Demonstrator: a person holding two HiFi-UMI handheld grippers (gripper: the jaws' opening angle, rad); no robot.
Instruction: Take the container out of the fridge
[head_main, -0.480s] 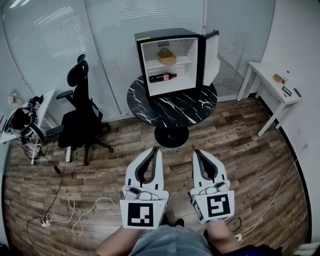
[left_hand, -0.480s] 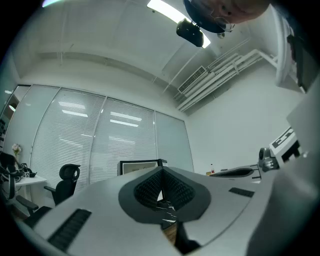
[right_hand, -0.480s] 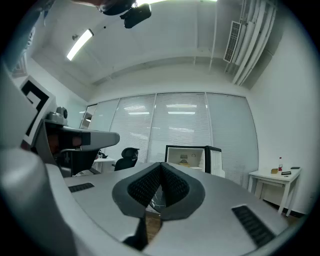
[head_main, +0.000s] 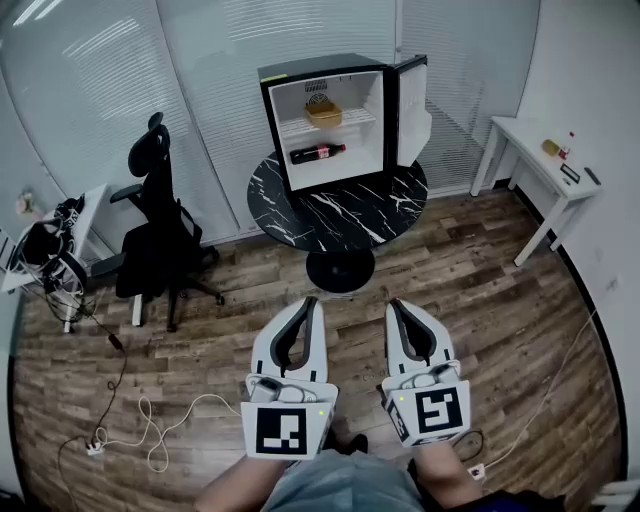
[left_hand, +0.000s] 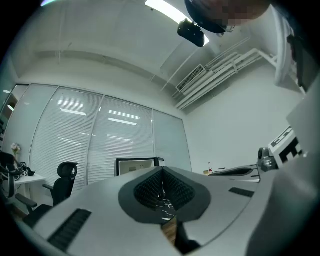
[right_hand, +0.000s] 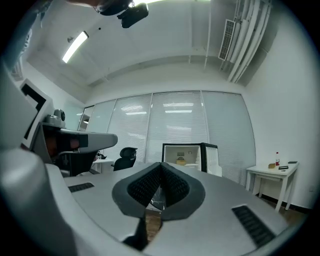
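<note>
1. While the container (head_main: 323, 112) sits on the fridge's (head_main: 375, 120) upper shelf at 12 o'clock, the left gripper (head_main: 312, 301) and right gripper (head_main: 392, 303) hang at 6 o'clock, well apart from it.
2. Both pairs of jaws are closed, with nothing between them.
3. Best approach: step up to the table (head_main: 350, 215), open one gripper early, and enter above the bottle (head_main: 317, 153).

No legible text, label or number anywhere
</note>
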